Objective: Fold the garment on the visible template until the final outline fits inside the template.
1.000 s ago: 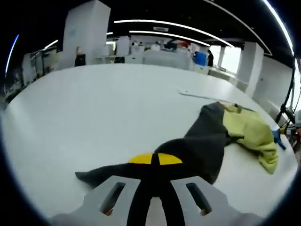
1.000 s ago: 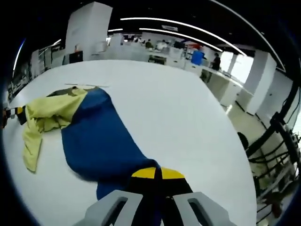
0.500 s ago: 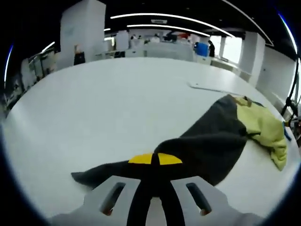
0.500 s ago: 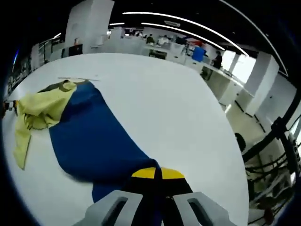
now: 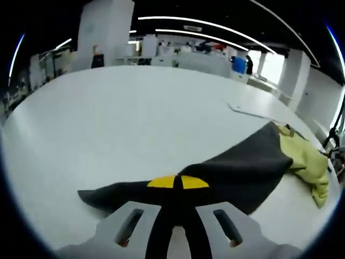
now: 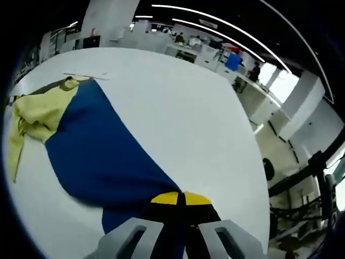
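Blue garment [image 6: 102, 156] edge pinched, both tools [image 5: 178, 182] [image 6: 180, 198] — table [image 6: 183, 113] open ahead.

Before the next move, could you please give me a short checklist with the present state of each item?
1. Left gripper shut on the dark grey fabric panel of the garment: ok.
2. Right gripper shut on the blue fabric panel: ok.
3. Yellow-green part of the garment in view on the white table: ok.
4. Blue panel lying smooth, not bunched: ok.
5. Yellow-green part flattened: not ok, crumpled.
6. Template outline located: cannot tell.
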